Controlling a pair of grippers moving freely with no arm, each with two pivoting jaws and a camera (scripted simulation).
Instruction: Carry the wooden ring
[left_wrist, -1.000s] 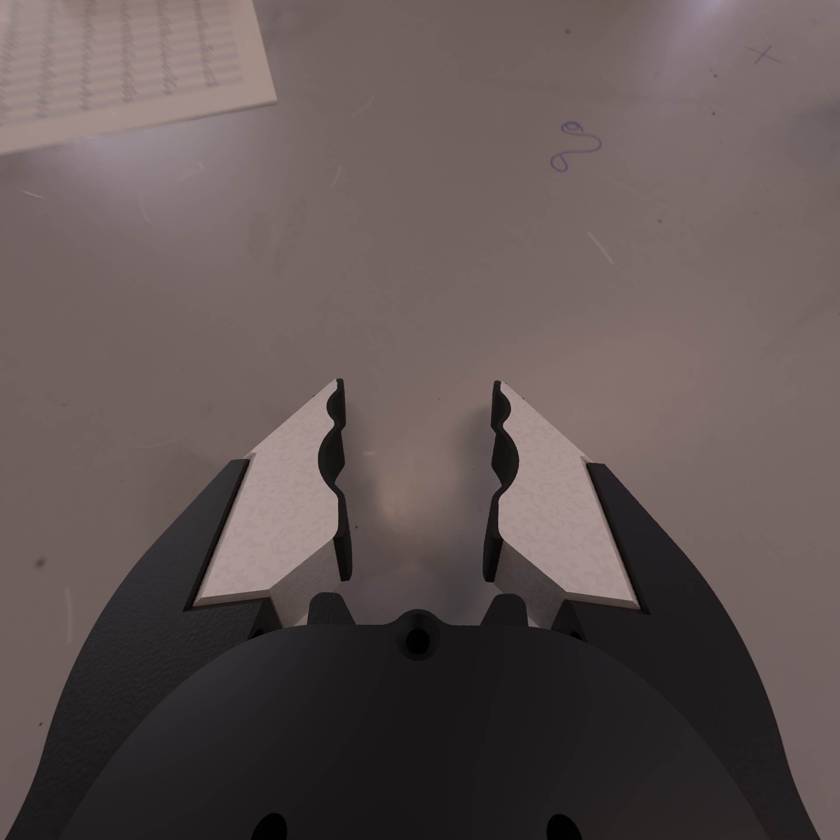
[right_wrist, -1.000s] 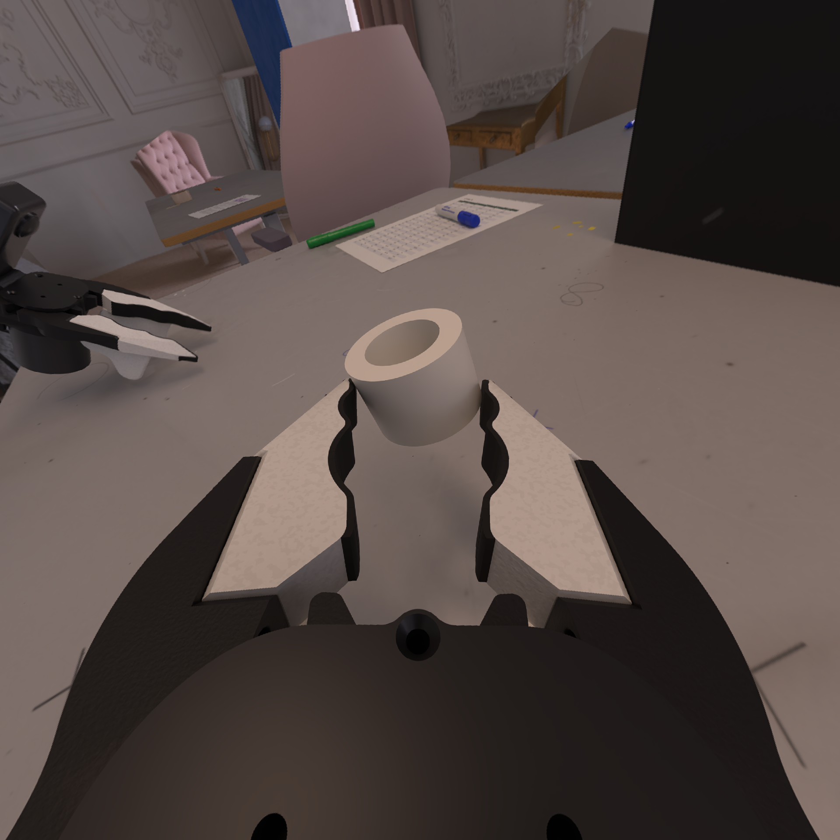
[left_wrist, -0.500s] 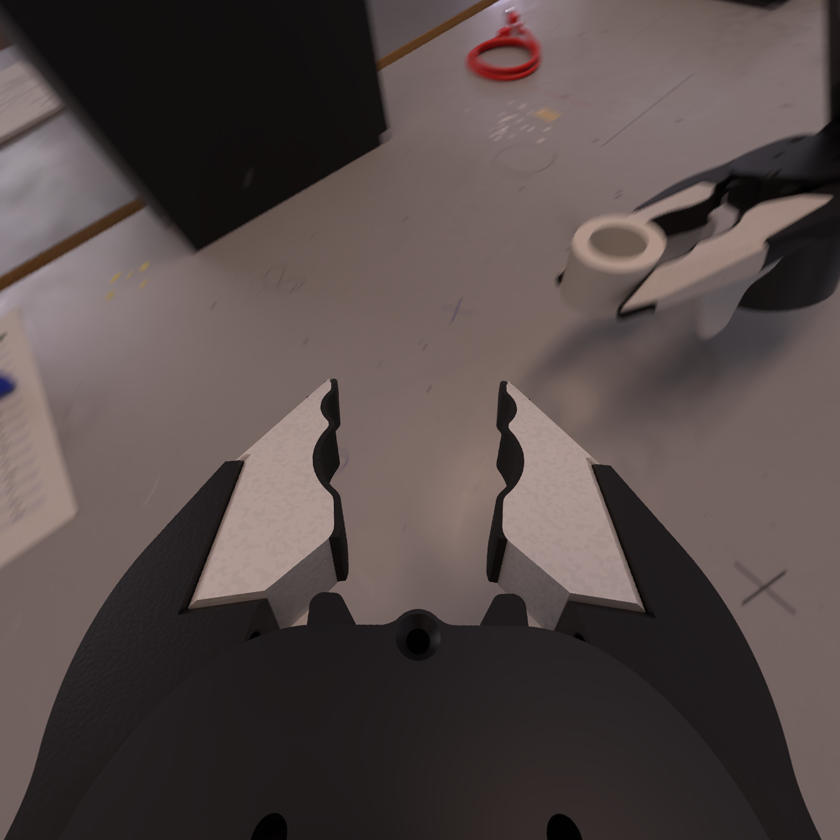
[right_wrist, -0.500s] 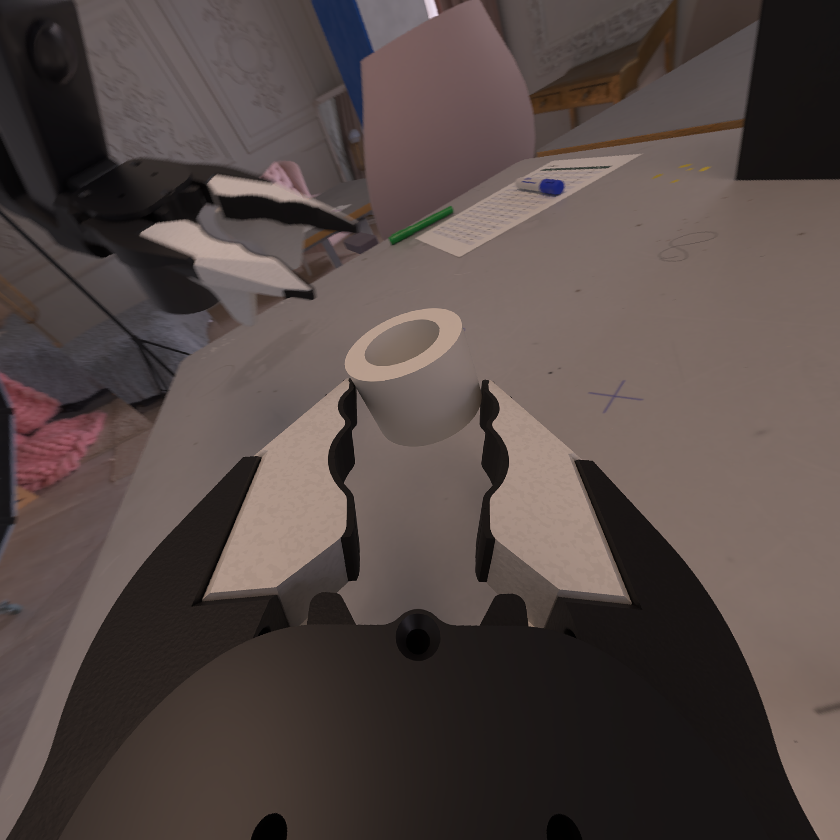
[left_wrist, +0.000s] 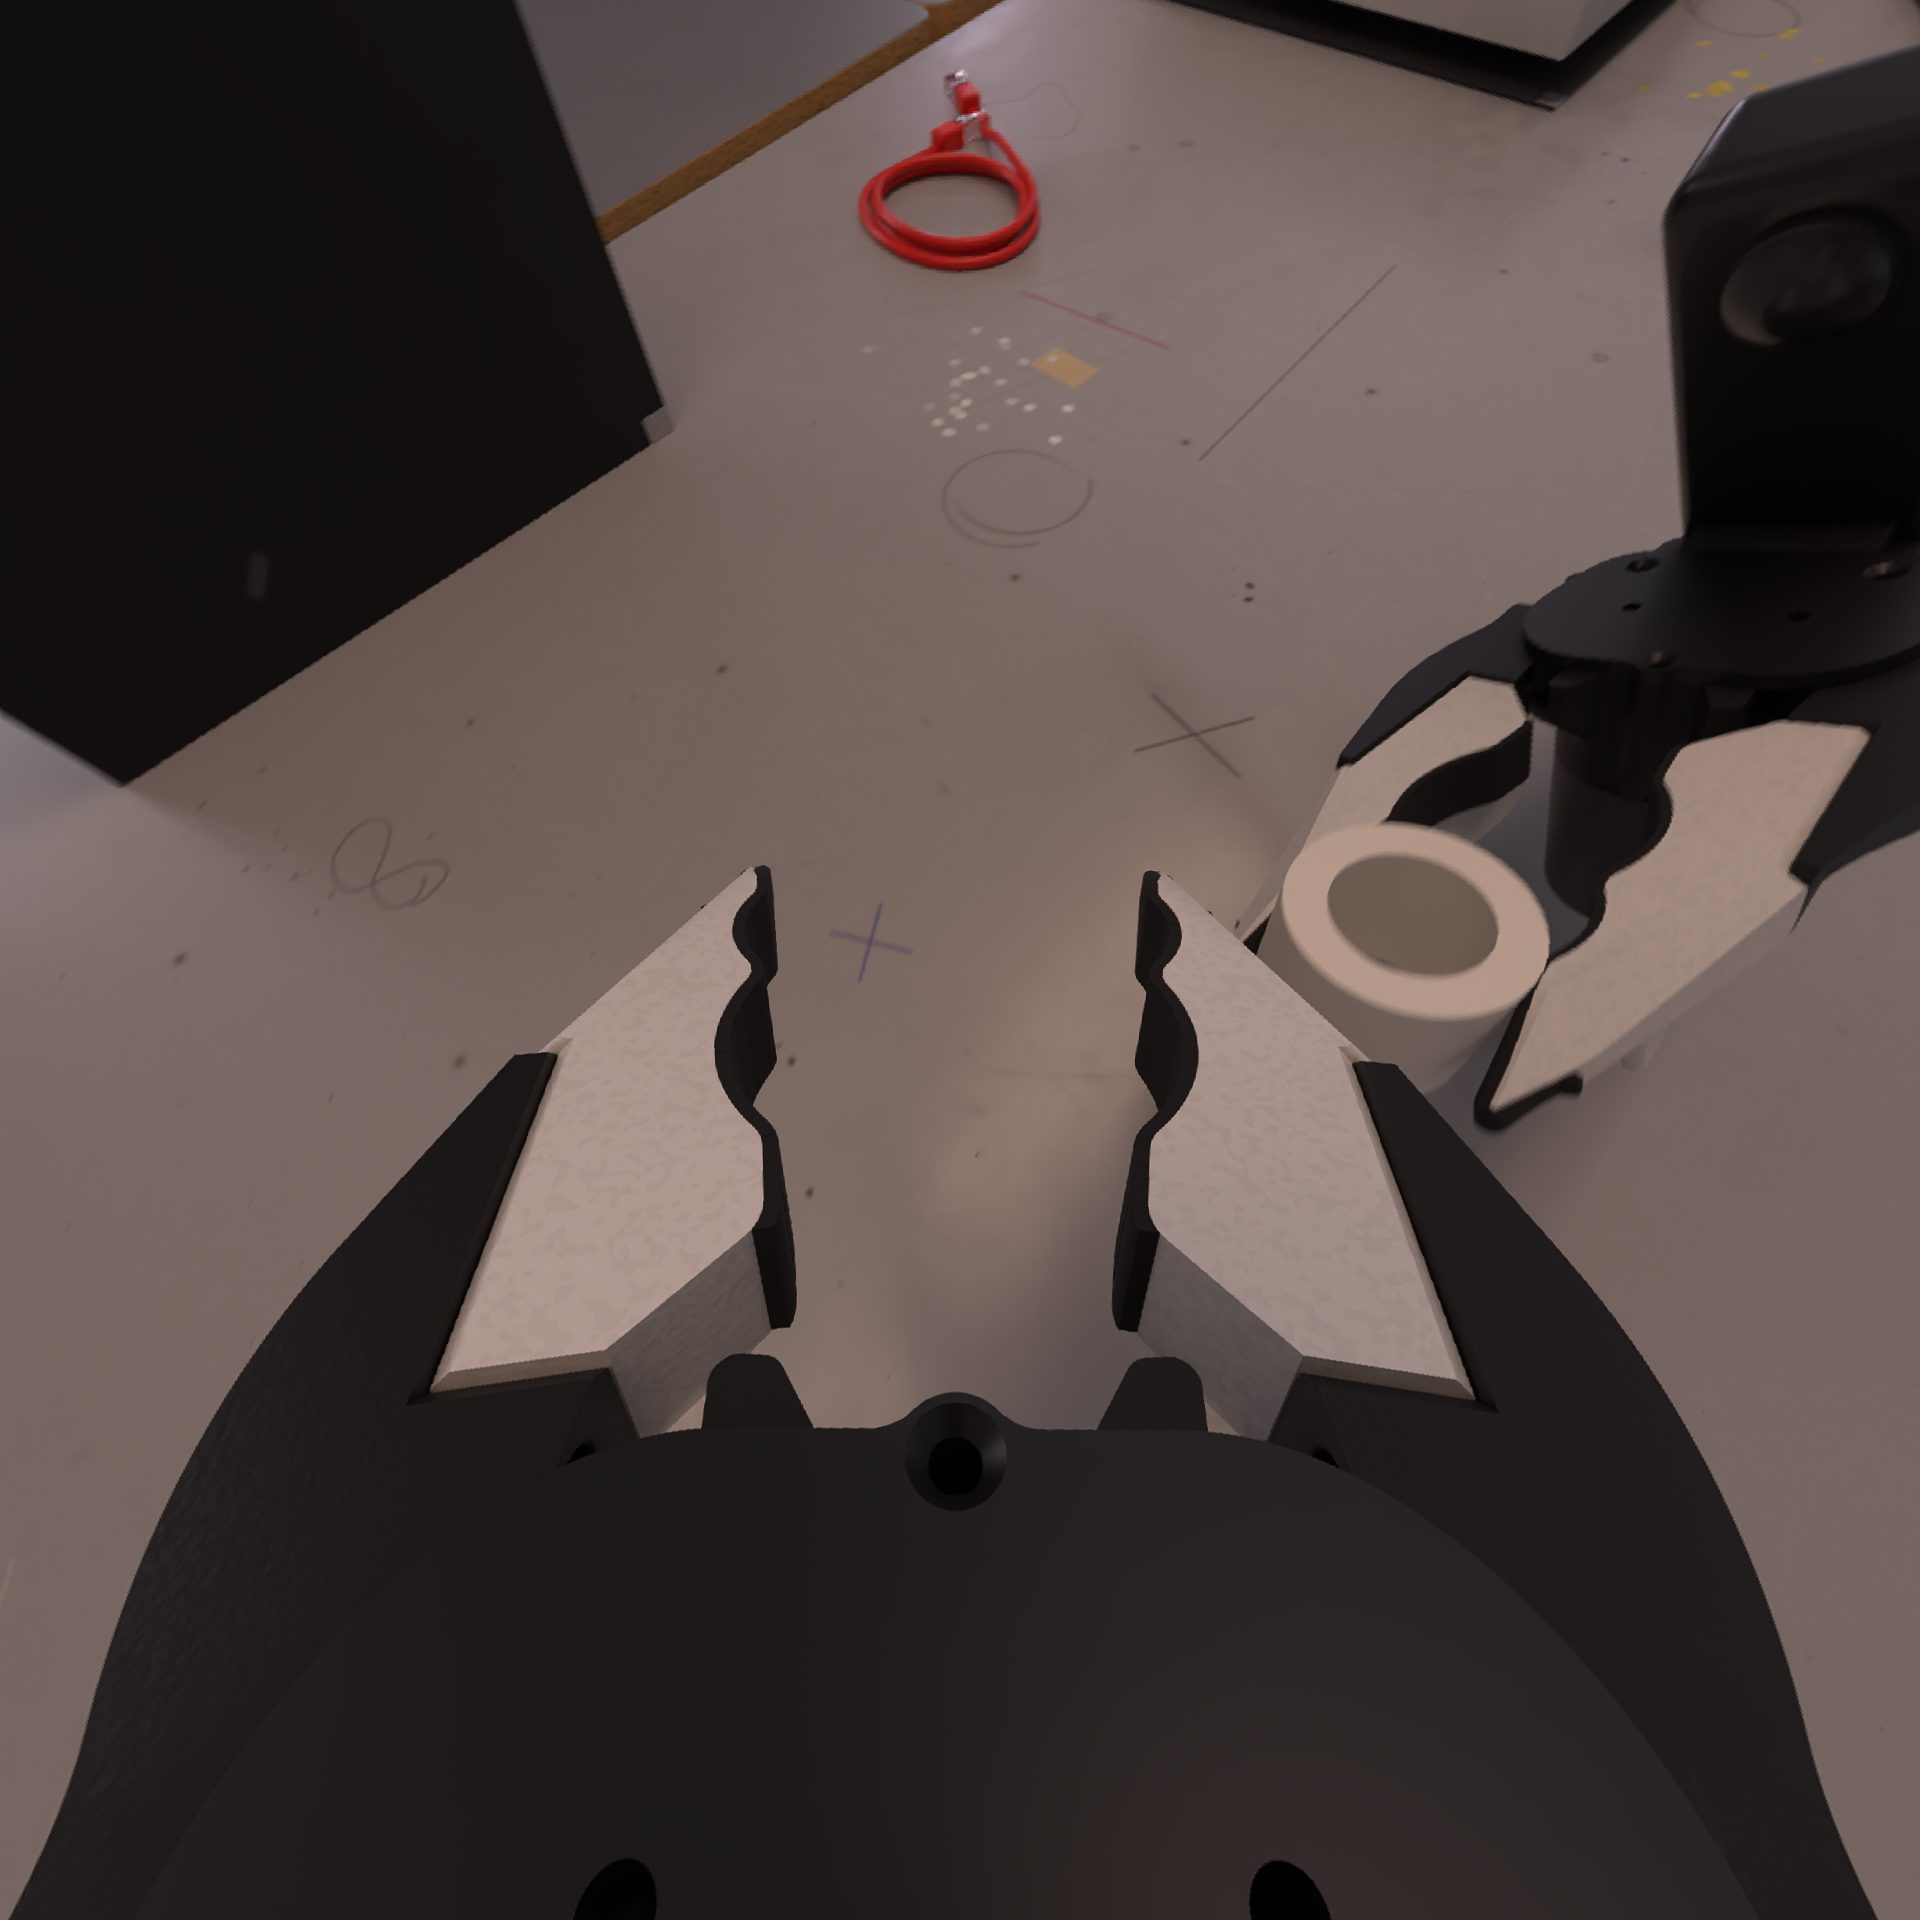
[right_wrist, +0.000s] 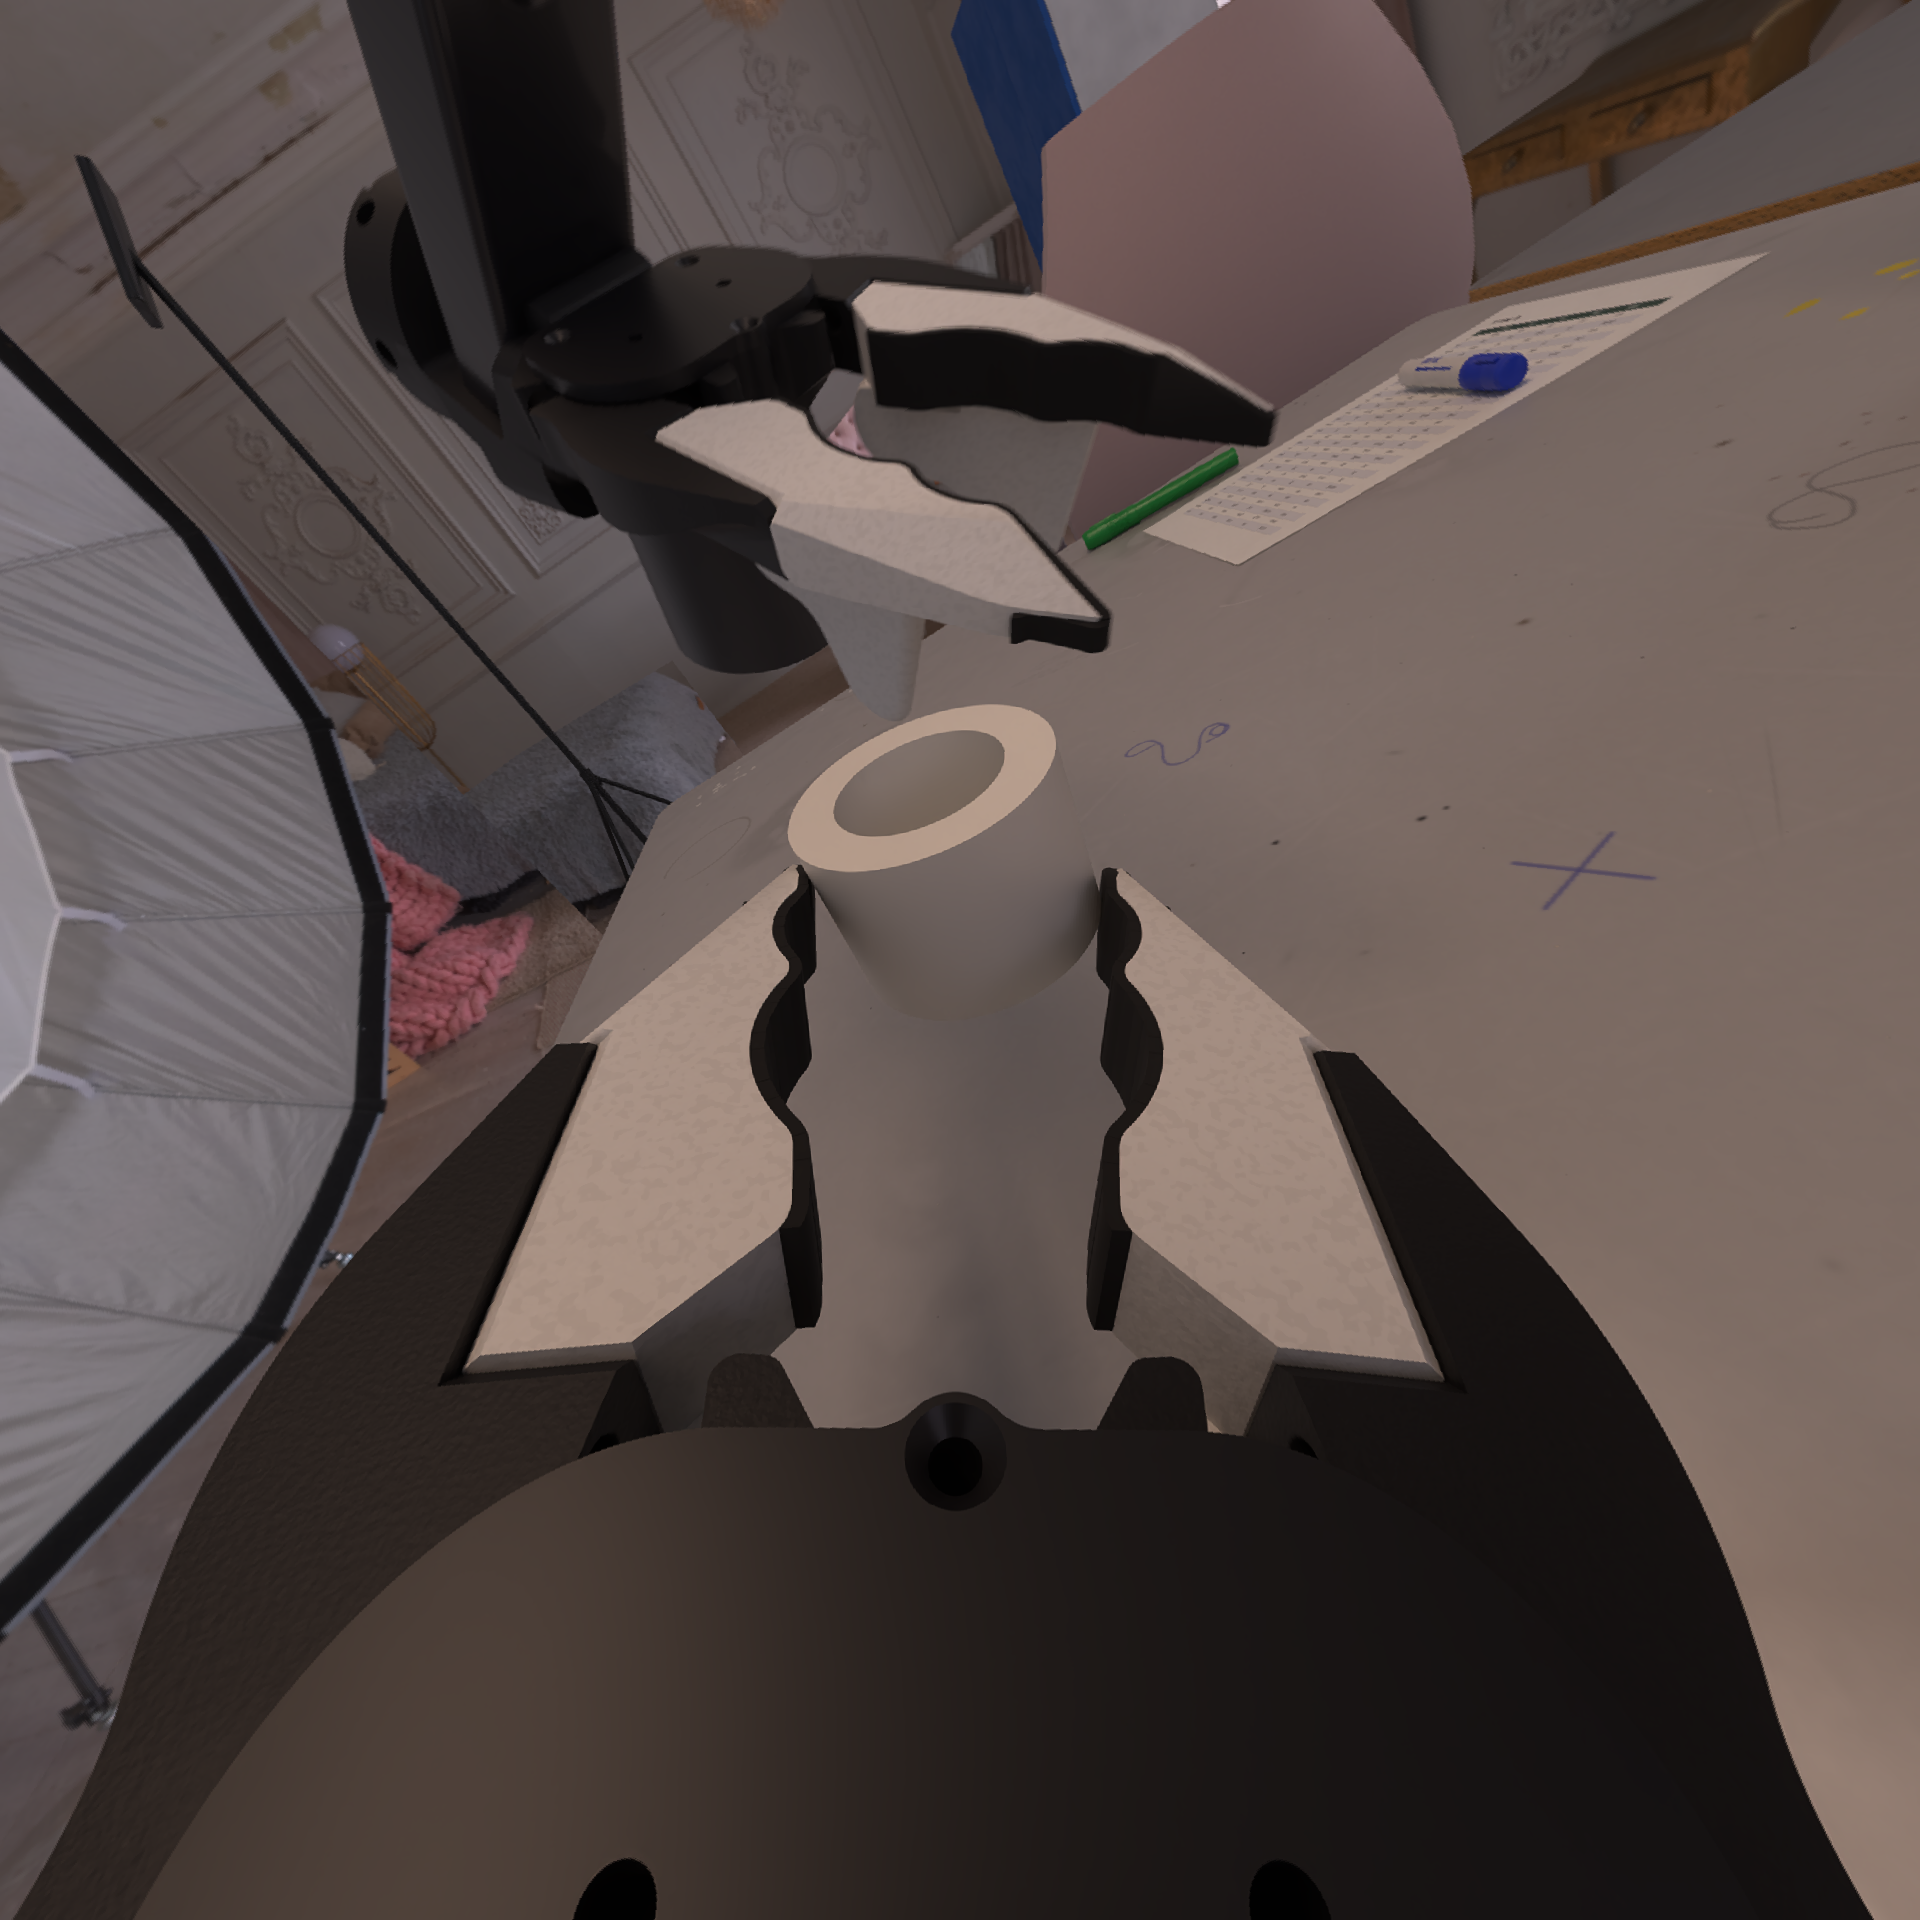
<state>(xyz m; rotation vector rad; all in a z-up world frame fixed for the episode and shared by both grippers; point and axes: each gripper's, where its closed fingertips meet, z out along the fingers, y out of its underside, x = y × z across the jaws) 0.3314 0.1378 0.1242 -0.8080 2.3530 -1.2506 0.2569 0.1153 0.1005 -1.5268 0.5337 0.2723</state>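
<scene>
The wooden ring (right_wrist: 935, 894) is a pale, thick-walled short tube with its hole facing up. My right gripper (right_wrist: 953, 883) is shut on it, fingertips pressing its two sides, above the grey table (right_wrist: 1455, 1039). My left gripper (left_wrist: 956, 881) is open and empty. In the left wrist view the ring (left_wrist: 1382, 1029) sits just right of my left fingertips, held by the right gripper (left_wrist: 1382, 1018). In the right wrist view the left gripper (right_wrist: 1184, 525) hovers just beyond and above the ring.
A large black box (left_wrist: 260, 364) stands at the left, with a red cable coil (left_wrist: 951, 208) beyond it. A paper sheet (right_wrist: 1455, 416), a green pen (right_wrist: 1158, 499) and a blue-capped marker (right_wrist: 1465, 371) lie farther off. A softbox lamp (right_wrist: 156, 831) stands past the table's edge.
My left gripper has swung round and come close to the ring, still open. My right gripper has turned towards the table's edge with the ring held in it.
</scene>
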